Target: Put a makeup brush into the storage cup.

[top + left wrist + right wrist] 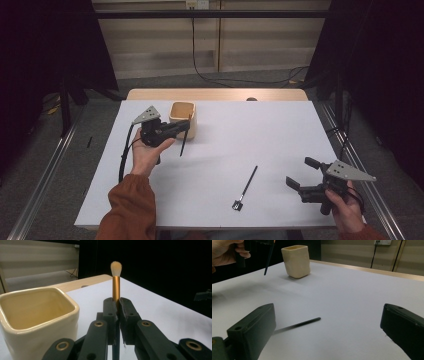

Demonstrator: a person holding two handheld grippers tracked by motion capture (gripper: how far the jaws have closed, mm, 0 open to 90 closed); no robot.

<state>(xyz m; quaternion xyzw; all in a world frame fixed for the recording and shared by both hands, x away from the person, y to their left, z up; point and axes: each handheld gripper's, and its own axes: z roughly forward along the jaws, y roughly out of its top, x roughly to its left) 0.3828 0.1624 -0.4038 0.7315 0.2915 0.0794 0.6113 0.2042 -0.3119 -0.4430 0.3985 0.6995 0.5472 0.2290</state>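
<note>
A: Cream ceramic, one cup, upper middle of the high view. Brushes?

B: Two. One brush is clamped upright in the left gripper, just beside the cup. A second brush lies low centre.

A: Left gripper view?

B: Jaws pinch the gold ferrule, centre; cup lower left.

A: Right gripper view?

B: Right gripper jaws wide apart, holding nothing, at the bottom corners.
</note>
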